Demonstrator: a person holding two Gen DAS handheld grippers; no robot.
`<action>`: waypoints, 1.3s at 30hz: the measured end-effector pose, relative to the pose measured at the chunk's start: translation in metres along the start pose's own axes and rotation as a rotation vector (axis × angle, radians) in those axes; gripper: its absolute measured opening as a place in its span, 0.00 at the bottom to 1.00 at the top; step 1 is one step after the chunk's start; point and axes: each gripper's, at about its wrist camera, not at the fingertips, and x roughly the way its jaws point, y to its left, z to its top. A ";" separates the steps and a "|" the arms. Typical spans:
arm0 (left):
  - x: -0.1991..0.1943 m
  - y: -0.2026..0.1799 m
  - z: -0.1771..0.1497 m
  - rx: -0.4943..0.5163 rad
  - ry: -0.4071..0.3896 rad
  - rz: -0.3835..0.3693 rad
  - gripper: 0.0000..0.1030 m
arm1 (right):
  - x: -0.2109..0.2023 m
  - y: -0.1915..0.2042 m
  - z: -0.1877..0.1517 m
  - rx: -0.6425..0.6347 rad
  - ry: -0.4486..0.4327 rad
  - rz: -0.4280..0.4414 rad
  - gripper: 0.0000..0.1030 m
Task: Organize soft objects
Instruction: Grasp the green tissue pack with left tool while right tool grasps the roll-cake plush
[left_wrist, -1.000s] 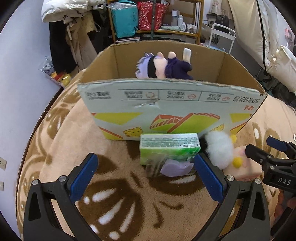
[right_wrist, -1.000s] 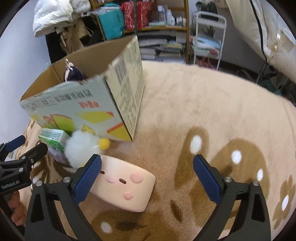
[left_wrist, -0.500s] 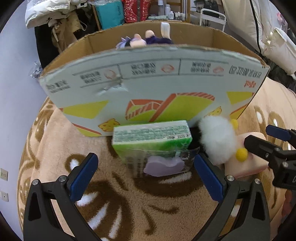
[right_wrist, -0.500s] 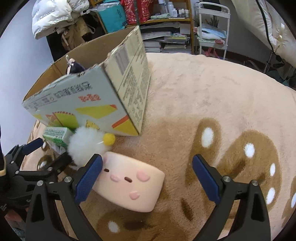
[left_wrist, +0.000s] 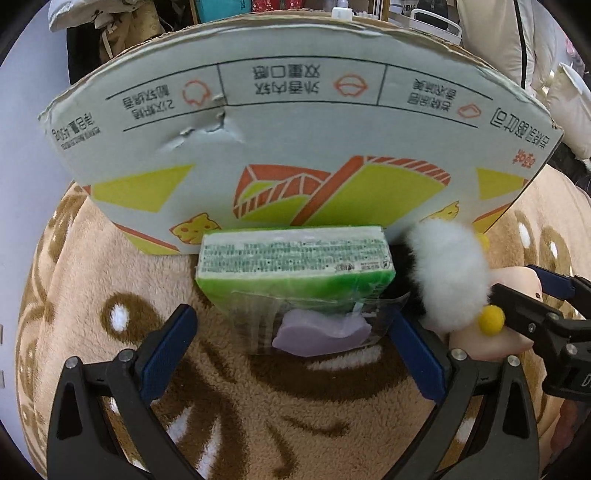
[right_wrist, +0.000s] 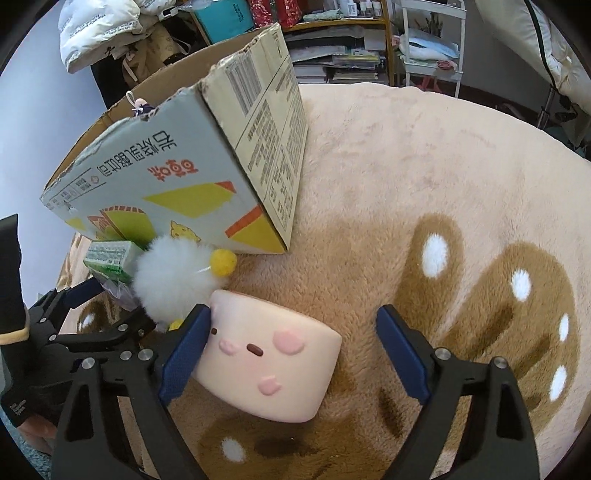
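My left gripper (left_wrist: 291, 343) has its blue fingers (left_wrist: 168, 347) apart, though they have just been narrowing a little, and between them at the bottom centre of the left view lies a purple soft piece in a clear wrapper (left_wrist: 321, 330), not pressed by either pad. Just above it a green pack (left_wrist: 295, 266) leans against the printed front of the cardboard box (left_wrist: 295, 129), which fills the upper half of that frame. My right gripper (right_wrist: 291, 350) is also spread and has likewise just been closing slightly; its left finger (right_wrist: 184, 354) touches or nearly touches the end of a pink block toy with a face (right_wrist: 269, 358), while the right finger stands clear of it, so nothing is clamped. At centre left of the right view a white fluffy ball (right_wrist: 173, 280) with a yellow pompom (right_wrist: 222, 262) sits against the block and the box's lower corner. Everything rests on a beige and brown plush rug (right_wrist: 443, 184). A small doll (right_wrist: 142, 105) peeks over the box rim at upper left.
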 end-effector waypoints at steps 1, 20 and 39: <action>0.000 0.001 0.000 0.001 0.004 -0.007 0.91 | 0.001 0.000 0.000 -0.001 0.002 -0.001 0.91; 0.004 0.000 -0.020 0.015 0.000 -0.009 0.74 | 0.002 -0.001 -0.002 -0.003 0.005 -0.004 0.91; -0.023 -0.011 -0.031 -0.013 -0.005 0.024 0.74 | -0.007 0.007 -0.009 -0.015 0.014 -0.016 0.91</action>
